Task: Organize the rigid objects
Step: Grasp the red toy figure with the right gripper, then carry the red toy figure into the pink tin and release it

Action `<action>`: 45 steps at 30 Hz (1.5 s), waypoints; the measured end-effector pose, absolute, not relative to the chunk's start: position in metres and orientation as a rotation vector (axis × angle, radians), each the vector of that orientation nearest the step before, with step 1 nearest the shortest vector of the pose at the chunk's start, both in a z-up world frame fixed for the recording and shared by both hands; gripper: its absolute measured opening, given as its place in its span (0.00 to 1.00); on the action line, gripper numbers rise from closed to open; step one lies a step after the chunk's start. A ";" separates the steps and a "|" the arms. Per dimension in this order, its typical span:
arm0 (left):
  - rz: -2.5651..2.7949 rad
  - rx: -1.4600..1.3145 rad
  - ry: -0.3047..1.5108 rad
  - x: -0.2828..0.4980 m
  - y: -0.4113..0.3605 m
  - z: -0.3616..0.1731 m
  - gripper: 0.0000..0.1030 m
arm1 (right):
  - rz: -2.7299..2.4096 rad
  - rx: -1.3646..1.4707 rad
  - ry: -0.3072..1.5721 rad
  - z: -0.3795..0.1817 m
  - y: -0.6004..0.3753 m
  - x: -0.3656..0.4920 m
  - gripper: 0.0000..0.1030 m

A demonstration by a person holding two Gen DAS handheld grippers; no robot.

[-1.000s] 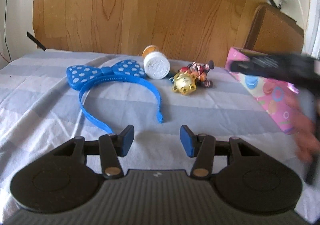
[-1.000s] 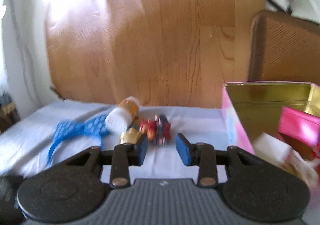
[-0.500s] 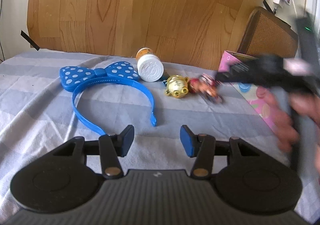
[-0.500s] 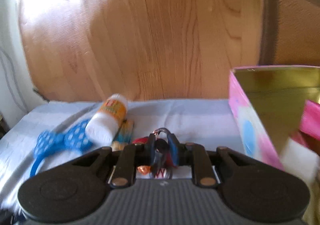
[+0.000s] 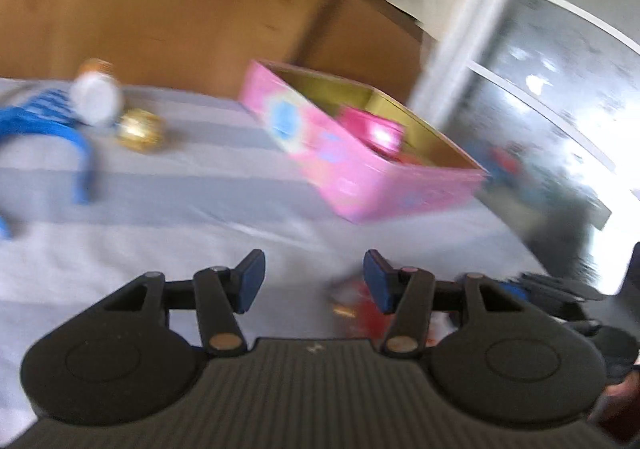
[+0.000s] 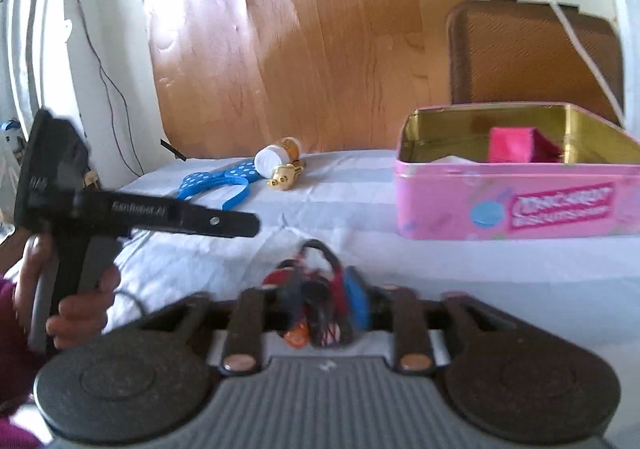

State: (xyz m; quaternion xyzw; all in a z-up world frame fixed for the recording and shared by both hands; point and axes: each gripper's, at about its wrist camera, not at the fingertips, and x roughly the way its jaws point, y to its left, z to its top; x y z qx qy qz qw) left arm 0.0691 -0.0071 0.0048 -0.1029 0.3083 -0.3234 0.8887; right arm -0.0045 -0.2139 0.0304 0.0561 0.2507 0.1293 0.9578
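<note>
Right gripper (image 6: pixel 316 305) over grey striped bedsheet (image 6: pixel 360 193), wooden board (image 6: pixel 320 41) behind.

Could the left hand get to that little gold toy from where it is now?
Probably yes: the left gripper has its fingers apart and empty, only bare cloth lies before the gold toy, and the pink tin sits off to the side.
</note>
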 end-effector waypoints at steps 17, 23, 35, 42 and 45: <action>-0.723 -0.174 0.742 0.069 -0.060 0.009 0.62 | 0.328 -0.108 0.552 0.013 -0.190 0.022 0.39; -0.766 -0.065 0.591 0.086 -0.100 0.059 0.62 | 0.216 -0.129 0.381 0.043 -0.215 0.020 0.38; -0.557 0.095 0.560 0.161 -0.179 0.056 0.76 | -0.064 -0.158 0.407 0.042 -0.260 0.126 0.38; -0.488 0.066 0.520 0.141 -0.165 0.060 0.77 | -0.164 -0.094 0.392 0.035 -0.269 0.132 0.61; -0.501 0.058 0.469 0.125 -0.155 0.068 0.77 | -0.141 -0.077 0.359 0.037 -0.262 0.110 0.60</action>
